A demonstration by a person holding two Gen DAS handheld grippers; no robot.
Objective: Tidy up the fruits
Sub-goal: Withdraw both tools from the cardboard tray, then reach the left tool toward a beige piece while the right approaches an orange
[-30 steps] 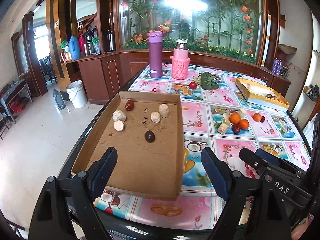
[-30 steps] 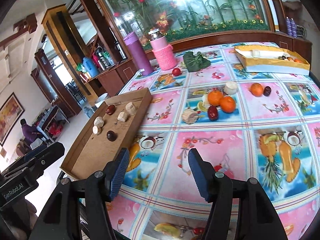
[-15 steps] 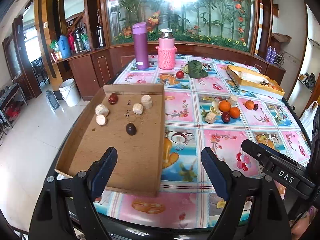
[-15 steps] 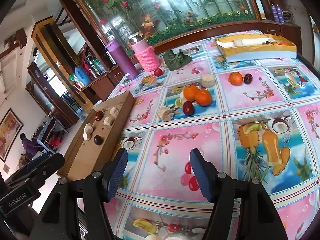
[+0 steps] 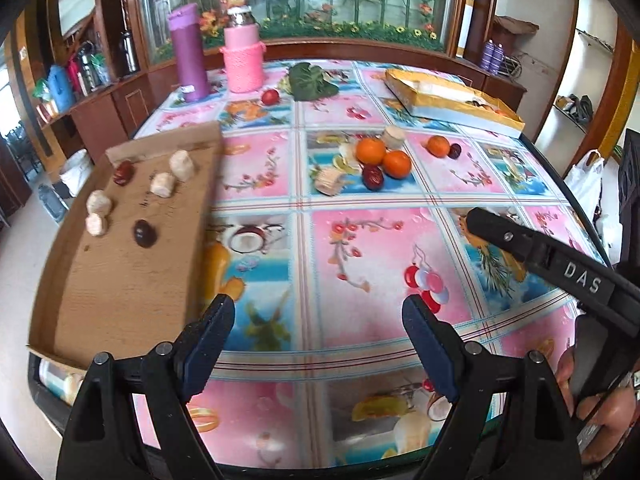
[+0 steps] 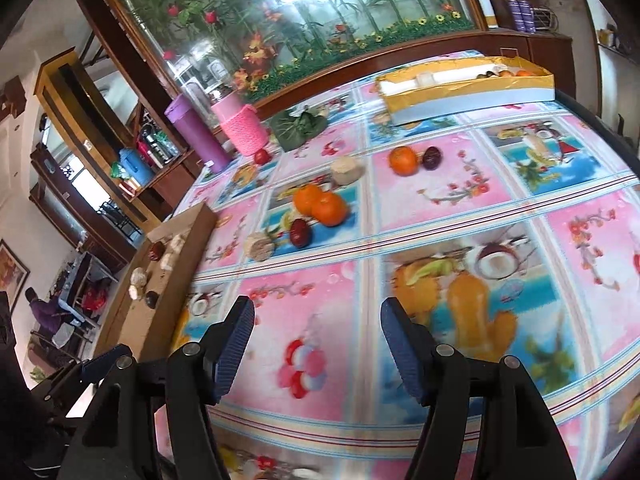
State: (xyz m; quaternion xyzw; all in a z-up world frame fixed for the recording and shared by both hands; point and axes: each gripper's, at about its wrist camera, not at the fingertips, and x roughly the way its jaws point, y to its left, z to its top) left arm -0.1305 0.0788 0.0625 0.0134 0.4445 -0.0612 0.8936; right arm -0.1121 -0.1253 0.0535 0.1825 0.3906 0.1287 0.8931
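My left fingers [image 5: 226,334] stand wide apart with nothing between them, and the left gripper [image 5: 318,344] hangs over the near edge of the tabletop [image 5: 360,272], beside the cardboard tray [image 5: 120,280]. The right gripper [image 6: 316,344] is likewise empty; its jaws have just been opening a little and now stand moderately apart over the printed cloth. I read both as staged for a pick, aimed toward the loose fruit cluster in the middle of the tabletop.

Taking the cardboard tray as my landmark: inside it lie four pale peeled chunks [image 5: 182,165], which I cannot name surely, and two dark red dates [image 5: 144,233], so it seems to be one sorting destination. To the right of the tray sits the cluster: two oranges [image 5: 370,151] touching each other, one dark date [image 5: 373,178] against them, and two pale chunks [image 5: 330,180], one at either end. Farther right of the tray are one more orange [image 5: 438,146] with a dark fruit [image 5: 455,151] just beside it. Well beyond the tray, a yellow box [image 5: 452,110] holds a few fruits too small to count, probably the second destination. Behind the tray stand a purple flask [image 5: 188,52] and a pink bottle [image 5: 242,54], with one small red fruit [image 5: 270,97] and a green leaf [image 5: 312,82] near them.
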